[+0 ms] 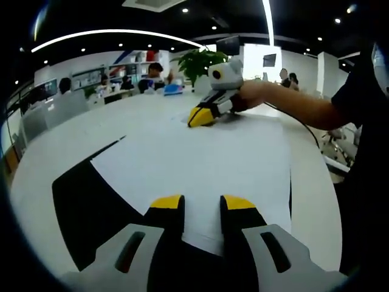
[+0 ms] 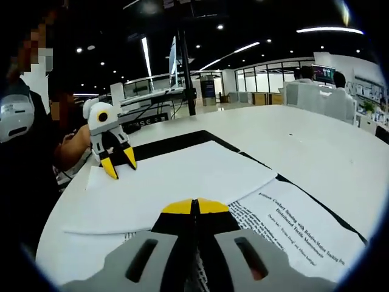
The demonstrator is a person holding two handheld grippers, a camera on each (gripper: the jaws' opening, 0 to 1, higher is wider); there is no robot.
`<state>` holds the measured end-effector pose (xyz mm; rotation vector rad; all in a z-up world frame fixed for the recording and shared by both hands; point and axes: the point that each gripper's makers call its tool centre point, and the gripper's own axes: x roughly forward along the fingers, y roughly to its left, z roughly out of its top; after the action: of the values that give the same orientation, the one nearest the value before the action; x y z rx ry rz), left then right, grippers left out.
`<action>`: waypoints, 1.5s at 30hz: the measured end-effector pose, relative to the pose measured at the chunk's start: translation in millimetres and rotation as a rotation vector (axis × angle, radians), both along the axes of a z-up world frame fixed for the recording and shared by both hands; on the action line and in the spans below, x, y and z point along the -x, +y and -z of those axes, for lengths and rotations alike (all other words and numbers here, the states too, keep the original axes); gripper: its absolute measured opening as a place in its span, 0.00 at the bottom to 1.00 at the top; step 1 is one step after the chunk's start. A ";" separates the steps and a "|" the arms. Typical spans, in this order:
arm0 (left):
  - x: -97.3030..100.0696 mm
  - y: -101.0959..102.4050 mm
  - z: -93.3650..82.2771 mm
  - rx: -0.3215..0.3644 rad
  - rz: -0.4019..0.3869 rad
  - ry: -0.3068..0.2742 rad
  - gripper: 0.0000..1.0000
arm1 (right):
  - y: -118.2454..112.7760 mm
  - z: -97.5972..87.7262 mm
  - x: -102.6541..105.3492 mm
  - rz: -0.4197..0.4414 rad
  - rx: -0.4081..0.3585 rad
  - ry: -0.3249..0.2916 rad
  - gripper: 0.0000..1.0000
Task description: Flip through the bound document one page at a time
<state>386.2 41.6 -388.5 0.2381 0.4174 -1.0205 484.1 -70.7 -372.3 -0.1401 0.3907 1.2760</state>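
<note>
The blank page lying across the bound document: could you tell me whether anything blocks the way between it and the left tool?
Nothing visible does. The left tool sits open at the near edge of the blank page, with only paper ahead. The right tool rests closed on the page's far corner, on top of the printed page.

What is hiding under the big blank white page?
Under the blank page lies a printed page of the bound document, its title and text peeking out near the right gripper. The rest of that page is covered, so unreadable.
</note>
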 end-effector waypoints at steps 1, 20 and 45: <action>-0.2 0.1 0.0 0.000 0.002 0.000 0.26 | 1.0 0.2 -2.8 0.001 0.007 0.000 0.02; -0.8 0.8 0.6 0.014 -0.006 -0.007 0.26 | 4.7 8.7 -46.1 0.064 0.021 0.028 0.02; 0.8 -0.8 0.2 0.016 -0.007 -0.018 0.26 | 7.3 9.8 -95.8 0.172 -0.004 0.016 0.02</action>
<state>385.3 40.7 -388.7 0.2309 0.3936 -1.0141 579.9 -63.4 -382.1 -0.0904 0.4051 1.1086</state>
